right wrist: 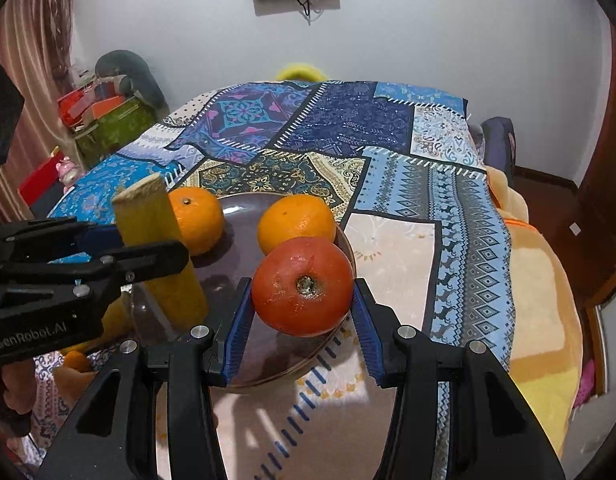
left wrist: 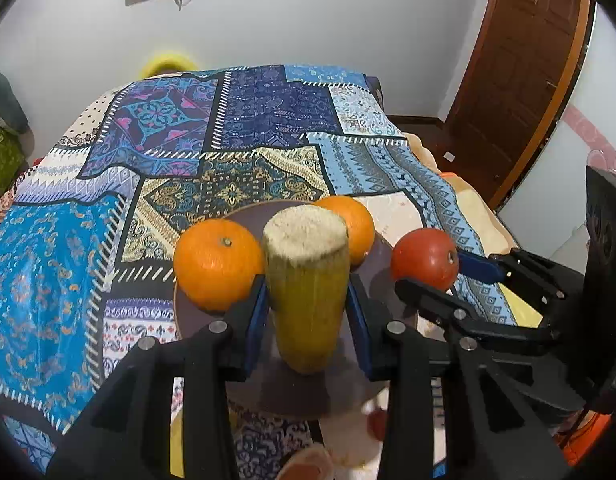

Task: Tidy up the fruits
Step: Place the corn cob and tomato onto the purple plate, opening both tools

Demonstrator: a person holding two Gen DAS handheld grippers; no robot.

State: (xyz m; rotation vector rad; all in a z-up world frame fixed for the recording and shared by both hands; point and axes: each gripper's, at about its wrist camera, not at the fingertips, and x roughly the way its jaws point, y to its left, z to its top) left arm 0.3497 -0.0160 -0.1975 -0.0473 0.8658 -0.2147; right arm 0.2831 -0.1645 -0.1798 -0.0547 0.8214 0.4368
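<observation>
Patchwork bed [left wrist: 268, 120]; gripped sugarcane piece [left wrist: 308, 280] upright.

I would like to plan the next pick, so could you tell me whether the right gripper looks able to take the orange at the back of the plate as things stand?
Probably not yet: the right gripper is shut on the tomato, which sits directly in front of the back orange. Once that is set down on the plate, the way looks free.

The round dark brown plate [right wrist: 244, 208] has a smooth, glossy finish. The yellow-green cut stalk [left wrist: 308, 300] is fibrous, its pale end rough. The red tomato [right wrist: 304, 286] is shiny-skinned; the two oranges [left wrist: 216, 264] [right wrist: 296, 220] are finely dimpled. The patchwork-print cloth [left wrist: 268, 120] looks matt. The black plastic tongs [right wrist: 302, 322] carry ribbed blue pads [right wrist: 238, 328] and metal rivets.
</observation>
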